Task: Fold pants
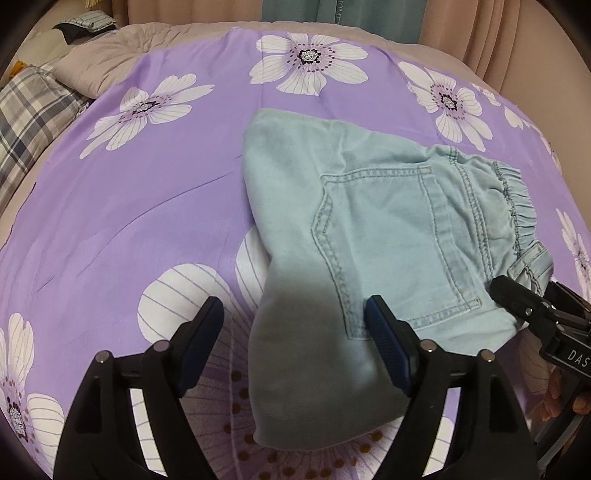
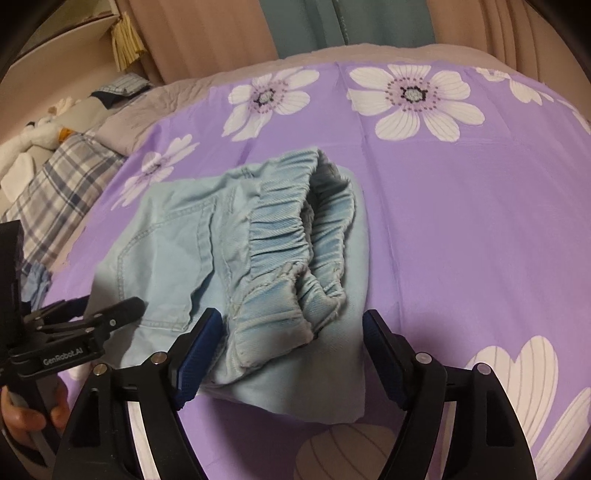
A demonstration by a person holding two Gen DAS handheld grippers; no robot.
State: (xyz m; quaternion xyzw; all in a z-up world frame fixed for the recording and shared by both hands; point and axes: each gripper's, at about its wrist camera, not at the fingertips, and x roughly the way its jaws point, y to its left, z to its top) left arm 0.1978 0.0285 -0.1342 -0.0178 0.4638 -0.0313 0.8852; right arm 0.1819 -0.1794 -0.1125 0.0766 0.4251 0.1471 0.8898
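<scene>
Light blue denim pants (image 1: 369, 229) lie folded into a compact bundle on the purple flowered bedspread (image 1: 147, 192), back pocket up and elastic waistband to the right. My left gripper (image 1: 295, 332) is open and empty, its jaws straddling the folded left end just above the cloth. In the right wrist view the pants (image 2: 207, 251) show their gathered waistband (image 2: 291, 236) nearest. My right gripper (image 2: 291, 343) is open and empty over the waistband end. The right gripper also shows in the left wrist view (image 1: 524, 306), and the left gripper in the right wrist view (image 2: 103, 314).
A plaid pillow (image 1: 26, 125) and a beige quilt (image 1: 110, 55) lie at the bed's far left, with soft toys (image 2: 40, 133) beyond. Pink and teal curtains (image 2: 332, 22) hang behind the bed. Bare bedspread (image 2: 461, 206) stretches right of the pants.
</scene>
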